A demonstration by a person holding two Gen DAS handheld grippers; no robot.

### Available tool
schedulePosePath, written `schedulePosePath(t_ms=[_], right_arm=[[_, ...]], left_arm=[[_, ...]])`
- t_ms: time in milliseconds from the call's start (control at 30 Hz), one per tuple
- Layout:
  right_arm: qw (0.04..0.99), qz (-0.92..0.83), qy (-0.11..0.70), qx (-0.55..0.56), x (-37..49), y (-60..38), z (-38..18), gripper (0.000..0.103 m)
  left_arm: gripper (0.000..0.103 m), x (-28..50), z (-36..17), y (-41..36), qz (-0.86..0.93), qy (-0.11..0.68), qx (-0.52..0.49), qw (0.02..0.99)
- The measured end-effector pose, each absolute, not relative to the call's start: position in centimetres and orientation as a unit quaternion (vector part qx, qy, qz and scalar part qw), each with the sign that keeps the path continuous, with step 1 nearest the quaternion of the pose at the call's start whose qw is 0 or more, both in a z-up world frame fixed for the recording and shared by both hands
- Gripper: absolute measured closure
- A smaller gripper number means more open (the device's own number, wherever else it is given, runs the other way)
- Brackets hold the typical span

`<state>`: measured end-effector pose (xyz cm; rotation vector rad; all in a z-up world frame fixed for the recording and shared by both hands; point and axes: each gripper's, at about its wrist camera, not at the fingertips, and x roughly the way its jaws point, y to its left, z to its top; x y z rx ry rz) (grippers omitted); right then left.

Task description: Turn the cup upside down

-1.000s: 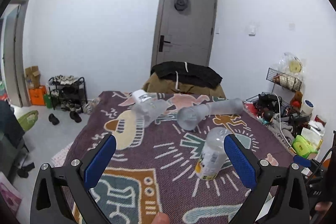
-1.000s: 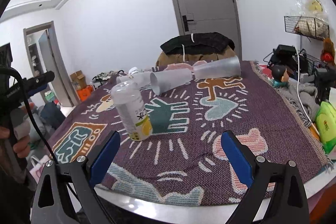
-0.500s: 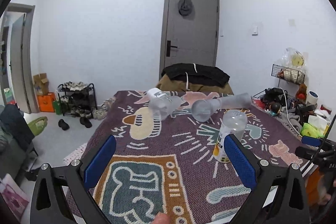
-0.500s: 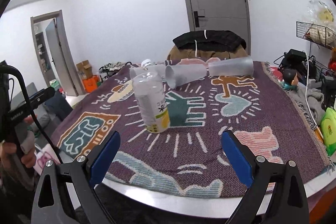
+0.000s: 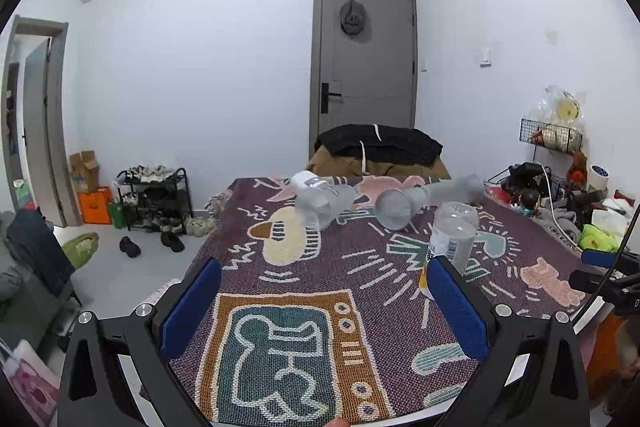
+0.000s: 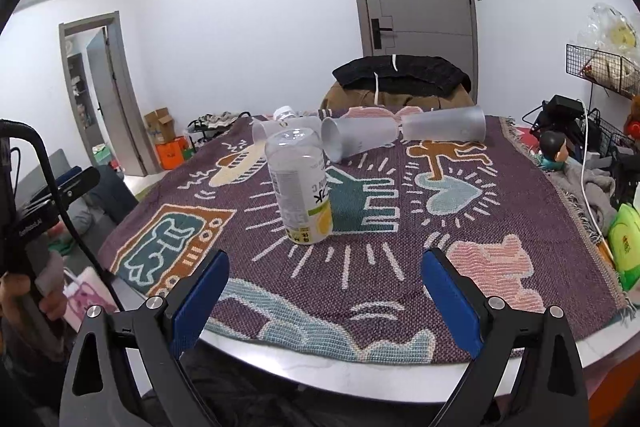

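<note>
A clear plastic cup (image 6: pixel 299 183) with a yellow-and-white label stands upside down, base up, on the patterned blanket near the table's middle; it also shows in the left wrist view (image 5: pixel 451 235). My left gripper (image 5: pixel 320 303) is open and empty, back at the near edge, with the cup just beyond its right finger. My right gripper (image 6: pixel 326 295) is open and empty at the table's edge, well short of the cup.
Two frosted cups (image 6: pixel 360 139) (image 6: pixel 444 127) lie on their sides at the far end, with another cup and a bottle (image 5: pixel 320 201) lying beside them. The table edge (image 6: pixel 360 375) is just under my right gripper. Clutter (image 6: pixel 580 155) sits to the right.
Both grippers have drawn back from the upside-down cup toward the table's near edges; the cup looks smaller and farther off. Nothing on the table moved.
</note>
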<state>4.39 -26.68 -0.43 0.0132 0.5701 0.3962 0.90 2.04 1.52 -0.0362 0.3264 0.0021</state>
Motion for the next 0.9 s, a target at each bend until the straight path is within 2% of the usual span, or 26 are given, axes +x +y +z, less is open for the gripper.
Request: schedulePosePath(t_ms=[900], right_arm=[[0.940, 0.189, 0.286, 0.010, 4.50, -26.82, -0.80, 0.006]], left_arm=[[0.000, 0.46, 1.85, 1.59, 0.004, 0.154, 0.002, 0.988]])
